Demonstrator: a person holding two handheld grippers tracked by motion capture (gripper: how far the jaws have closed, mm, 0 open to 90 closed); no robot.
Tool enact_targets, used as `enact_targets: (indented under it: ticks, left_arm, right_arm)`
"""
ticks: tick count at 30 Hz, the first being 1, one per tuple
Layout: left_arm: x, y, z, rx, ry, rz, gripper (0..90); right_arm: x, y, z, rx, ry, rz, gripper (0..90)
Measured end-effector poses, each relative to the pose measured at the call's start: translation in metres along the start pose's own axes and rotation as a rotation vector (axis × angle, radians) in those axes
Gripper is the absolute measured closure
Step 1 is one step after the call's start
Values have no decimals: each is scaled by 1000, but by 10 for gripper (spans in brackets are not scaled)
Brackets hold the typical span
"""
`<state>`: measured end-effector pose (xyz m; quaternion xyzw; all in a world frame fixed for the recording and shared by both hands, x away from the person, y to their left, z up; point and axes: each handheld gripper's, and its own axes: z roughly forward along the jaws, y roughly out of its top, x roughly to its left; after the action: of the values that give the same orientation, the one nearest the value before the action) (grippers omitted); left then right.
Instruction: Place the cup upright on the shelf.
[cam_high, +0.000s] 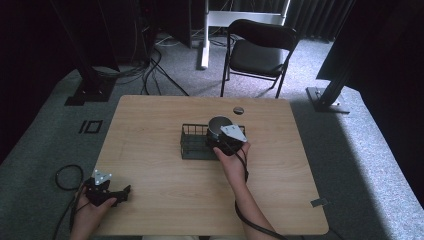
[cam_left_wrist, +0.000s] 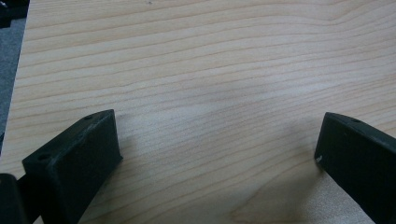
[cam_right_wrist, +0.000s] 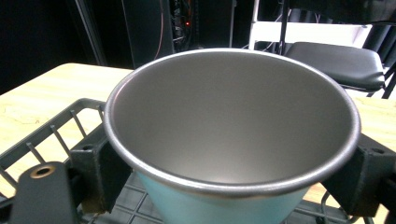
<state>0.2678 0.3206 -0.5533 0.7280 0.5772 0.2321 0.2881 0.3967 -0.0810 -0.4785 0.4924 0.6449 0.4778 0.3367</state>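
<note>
Gripping cup (cam_right_wrist: 231, 140) over basket (cam_right_wrist: 51, 135): right tongs (cam_right_wrist: 231, 177); left tongs (cam_left_wrist: 217, 158) agape.

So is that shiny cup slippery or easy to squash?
Probably stiff: the cup looks metal with a rolled rim. Its smooth sides could slip, though the right hand-held gripper clamps both sides. It looks empty, so likely light, and might tip if nudged.

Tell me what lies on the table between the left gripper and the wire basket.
Nothing: in the high view, bare wood separates the left gripper from the wire basket. The left gripper view shows bare table between its open jaws.
</note>
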Motion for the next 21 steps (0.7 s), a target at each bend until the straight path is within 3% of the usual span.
enact_targets:
  ticks: [9, 21]
  left_arm:
    - [0, 0, 0, 0, 0, 0, 4]
    - [0, 0, 0, 0, 0, 0, 4]
  right_arm:
    - [-2, 2, -1, 6, 60, -22, 126]
    - [-4, 5, -8, 6, 78, -38, 110]
